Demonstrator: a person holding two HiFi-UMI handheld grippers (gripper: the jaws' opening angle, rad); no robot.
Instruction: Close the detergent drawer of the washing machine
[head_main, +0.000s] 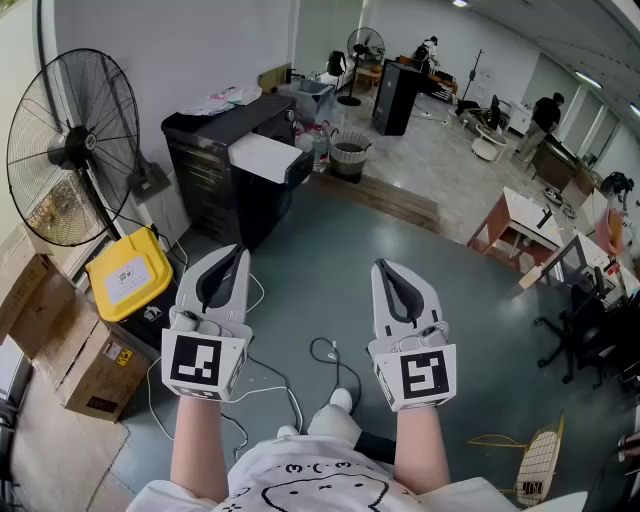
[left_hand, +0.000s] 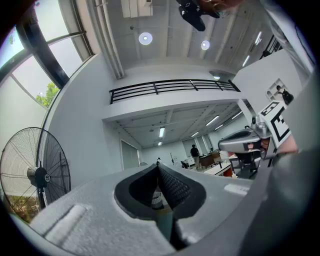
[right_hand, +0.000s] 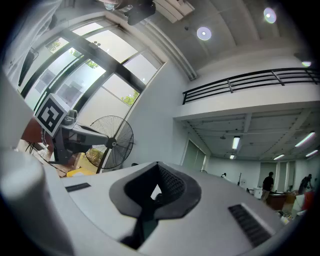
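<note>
No washing machine or detergent drawer shows in any view. In the head view my left gripper and right gripper are held side by side over the grey floor, pointing away from me and slightly upward. Both are shut, fingertips meeting, with nothing between them. In the left gripper view the left gripper faces a white hall, and the right gripper's body shows at the right edge. In the right gripper view the right gripper is empty too, and the left gripper's body shows at the left.
A large standing fan is at the far left, with a yellow box and cardboard boxes below it. A black cabinet stands ahead. Cables lie on the floor. A wooden table and office chair are at the right.
</note>
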